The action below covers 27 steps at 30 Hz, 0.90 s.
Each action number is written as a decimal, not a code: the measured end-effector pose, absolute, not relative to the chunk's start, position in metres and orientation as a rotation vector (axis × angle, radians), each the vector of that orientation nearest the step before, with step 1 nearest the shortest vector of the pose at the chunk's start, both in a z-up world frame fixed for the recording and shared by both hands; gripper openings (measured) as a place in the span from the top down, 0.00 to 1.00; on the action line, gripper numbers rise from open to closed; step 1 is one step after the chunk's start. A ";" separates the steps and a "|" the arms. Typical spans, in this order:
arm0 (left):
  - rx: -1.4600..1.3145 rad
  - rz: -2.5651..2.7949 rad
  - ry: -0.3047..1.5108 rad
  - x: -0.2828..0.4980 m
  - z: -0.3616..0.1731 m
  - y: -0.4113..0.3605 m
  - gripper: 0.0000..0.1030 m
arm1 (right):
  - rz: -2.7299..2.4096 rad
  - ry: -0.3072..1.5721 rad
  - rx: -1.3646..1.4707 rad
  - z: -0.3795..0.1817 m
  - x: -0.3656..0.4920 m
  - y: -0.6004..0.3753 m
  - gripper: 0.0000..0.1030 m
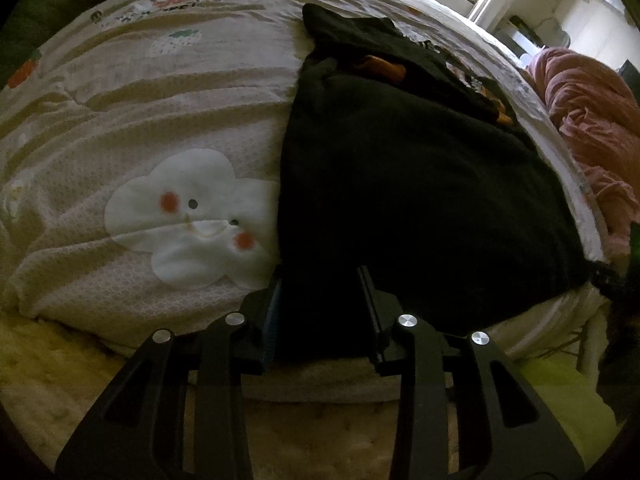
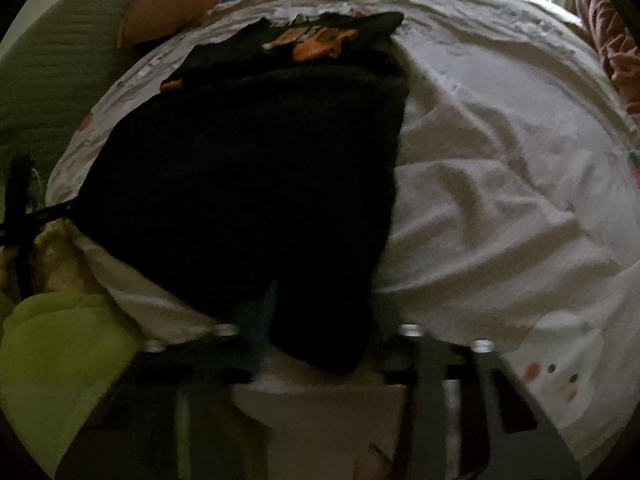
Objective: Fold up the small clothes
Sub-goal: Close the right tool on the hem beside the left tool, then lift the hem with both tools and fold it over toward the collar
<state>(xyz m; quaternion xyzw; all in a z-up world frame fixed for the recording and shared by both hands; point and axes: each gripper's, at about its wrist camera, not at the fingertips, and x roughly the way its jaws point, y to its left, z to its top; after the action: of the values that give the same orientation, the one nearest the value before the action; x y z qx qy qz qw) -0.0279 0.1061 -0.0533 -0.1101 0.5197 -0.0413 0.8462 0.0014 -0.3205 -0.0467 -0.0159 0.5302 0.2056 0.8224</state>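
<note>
Black garment [image 1: 420,184] lies on bed [image 1: 140,120], near hem at the edge. My left hand-held gripper [image 1: 320,304] and right hand-held gripper [image 2: 324,320] clamp that hem. Thin bites could slip, skewing my fold.

Pale bedspread [image 1: 140,128] covered the bed, creased, printed with small strawberries. White cloud patch [image 1: 192,216] with red cheeks and a smile lay sewn on it near the front edge. Pink bundled blanket [image 1: 592,120] lay beyond the bed's far side. Green quilted cover [image 2: 52,92] and pink pillow [image 2: 172,4] sat at the bed's head. Lime-green cloth [image 2: 60,344] bunched below the mattress edge.
</note>
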 end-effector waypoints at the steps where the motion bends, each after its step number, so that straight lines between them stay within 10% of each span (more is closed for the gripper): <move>1: -0.215 -0.078 1.097 -0.028 -0.052 0.105 0.82 | 0.447 1.121 -0.023 -0.045 0.001 -0.322 0.83; 7: -0.192 -0.058 1.084 -0.029 -0.044 0.104 0.96 | 0.526 1.031 -0.020 -0.021 0.000 -0.321 0.92; 27: -0.280 -0.072 0.860 -0.002 0.051 0.121 0.97 | 0.553 0.686 0.093 0.067 0.027 -0.344 0.93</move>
<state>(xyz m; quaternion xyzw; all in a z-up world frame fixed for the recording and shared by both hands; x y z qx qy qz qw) -0.0019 0.1207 0.0514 -0.1353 0.4154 -0.0348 0.8988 0.0266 -0.3435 0.0674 0.0448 0.3318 0.2674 0.9036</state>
